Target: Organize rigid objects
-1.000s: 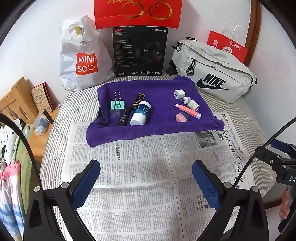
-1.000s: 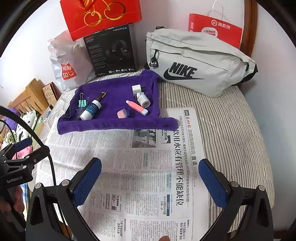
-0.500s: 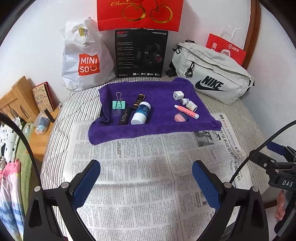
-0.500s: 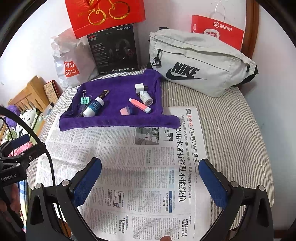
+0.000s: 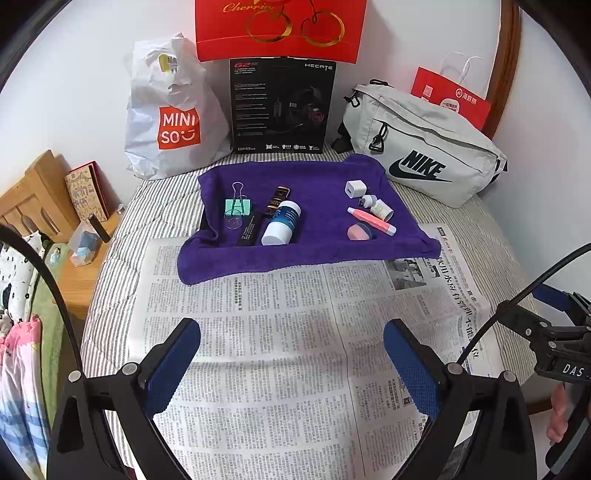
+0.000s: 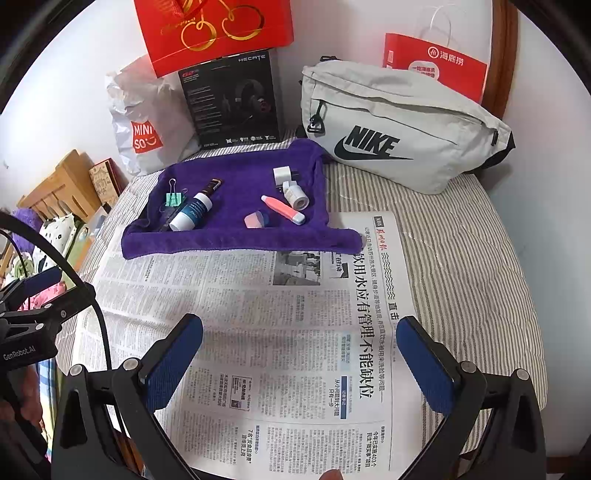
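A purple towel (image 5: pixel 317 254) (image 6: pixel 236 240) lies on the bed and carries small items: a green binder clip (image 5: pixel 237 206), a black stick (image 5: pixel 250 229), a brown tube (image 5: pixel 277 196), a blue-and-white bottle (image 5: pixel 281 222) (image 6: pixel 190 213), a white charger cube (image 5: pixel 354 188) (image 6: pixel 282 173), a small white vial (image 5: pixel 380 209), a pink pen (image 5: pixel 371 220) (image 6: pixel 282 209) and a pink eraser (image 5: pixel 358 232) (image 6: pixel 255 219). My left gripper (image 5: pixel 291 363) is open and empty over the newspaper (image 5: pixel 280 332), well short of the towel. My right gripper (image 6: pixel 299 363) is open and empty over the newspaper (image 6: pixel 280 314) too.
Behind the towel stand a white Miniso bag (image 5: pixel 170 114), a black headset box (image 5: pixel 282 105), a red gift bag (image 5: pixel 280 27) and a grey Nike bag (image 5: pixel 421 151) (image 6: pixel 391 125). A wooden bedside stand (image 5: pixel 44 206) is at the left. The striped bed (image 6: pixel 472 266) drops off at the right.
Both grippers have drawn back and risen slightly, so the towel and bags sit a little farther and lower in view. Both stay open. No object moved.
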The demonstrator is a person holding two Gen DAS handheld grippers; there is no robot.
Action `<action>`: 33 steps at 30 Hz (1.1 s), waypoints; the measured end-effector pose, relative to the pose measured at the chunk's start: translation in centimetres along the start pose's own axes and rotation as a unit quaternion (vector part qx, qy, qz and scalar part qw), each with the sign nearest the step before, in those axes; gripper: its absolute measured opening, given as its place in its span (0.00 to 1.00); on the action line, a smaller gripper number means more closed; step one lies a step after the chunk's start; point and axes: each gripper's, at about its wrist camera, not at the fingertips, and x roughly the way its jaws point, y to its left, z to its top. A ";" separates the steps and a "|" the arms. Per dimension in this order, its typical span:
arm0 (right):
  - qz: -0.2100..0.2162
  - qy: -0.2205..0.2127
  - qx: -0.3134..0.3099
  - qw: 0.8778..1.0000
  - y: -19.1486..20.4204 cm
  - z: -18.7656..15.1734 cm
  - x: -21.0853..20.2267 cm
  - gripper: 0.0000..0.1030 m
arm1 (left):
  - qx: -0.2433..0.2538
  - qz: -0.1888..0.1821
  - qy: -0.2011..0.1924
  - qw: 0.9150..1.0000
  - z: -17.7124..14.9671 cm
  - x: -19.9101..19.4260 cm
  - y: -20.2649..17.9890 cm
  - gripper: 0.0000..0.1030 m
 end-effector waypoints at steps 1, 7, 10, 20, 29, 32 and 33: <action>0.000 0.000 0.000 1.000 0.0 0.0 0.0 1.00 | -0.001 -0.001 0.000 1.000 0.0 0.0 0.0 0.98; 0.000 0.003 0.002 1.000 0.0 -0.1 0.2 1.00 | -0.003 0.000 0.002 1.000 0.1 0.0 0.1 0.98; -0.001 0.004 0.001 1.000 0.0 -0.2 0.2 1.00 | -0.002 0.003 0.004 1.000 0.1 0.1 0.1 0.98; 0.000 0.004 0.003 1.000 0.0 -0.2 0.2 1.00 | -0.003 0.003 0.004 1.000 0.0 0.1 0.1 0.98; -0.001 0.009 0.001 1.000 0.2 -0.3 0.4 1.00 | -0.005 0.006 0.007 1.000 -0.1 0.3 0.3 0.98; -0.002 0.009 0.002 1.000 0.2 -0.4 0.5 1.00 | -0.005 0.006 0.009 1.000 -0.1 0.3 0.2 0.98; -0.002 0.009 0.002 1.000 0.2 -0.4 0.4 1.00 | -0.005 0.006 0.008 1.000 -0.1 0.3 0.2 0.98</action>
